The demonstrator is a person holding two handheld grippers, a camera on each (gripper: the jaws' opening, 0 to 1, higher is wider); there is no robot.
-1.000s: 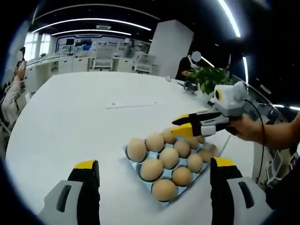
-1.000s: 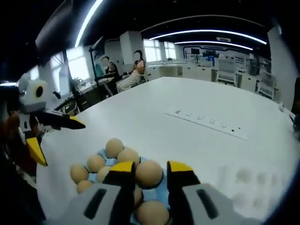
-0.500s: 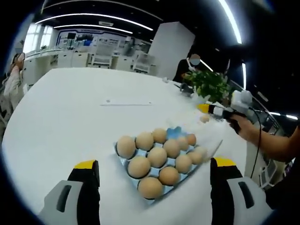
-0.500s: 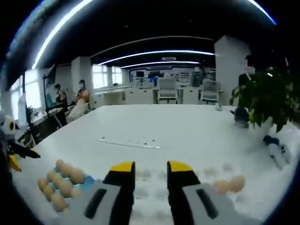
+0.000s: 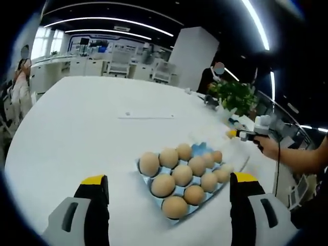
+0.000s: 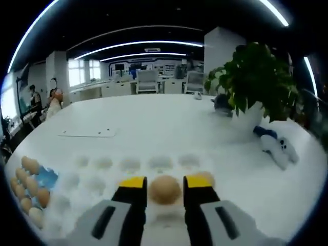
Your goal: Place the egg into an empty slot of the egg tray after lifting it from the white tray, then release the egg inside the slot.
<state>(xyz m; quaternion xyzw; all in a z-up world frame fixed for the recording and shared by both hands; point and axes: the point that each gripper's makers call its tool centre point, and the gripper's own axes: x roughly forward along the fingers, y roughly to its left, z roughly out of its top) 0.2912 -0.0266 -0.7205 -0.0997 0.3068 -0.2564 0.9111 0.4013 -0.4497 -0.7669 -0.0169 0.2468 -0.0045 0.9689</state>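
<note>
Right gripper view — tongs [image 6: 166, 185] astride egg [image 6: 165, 189], white tray [image 6: 128, 169]

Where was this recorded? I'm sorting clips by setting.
Probably an open-plan office or lab. A large white table holds the egg tray and a potted plant; desks with chairs line the far wall, and long light strips run across a dark ceiling.

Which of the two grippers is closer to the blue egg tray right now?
Left. The left gripper hovers right over the egg tray; the right gripper is off at the white tray.
</note>
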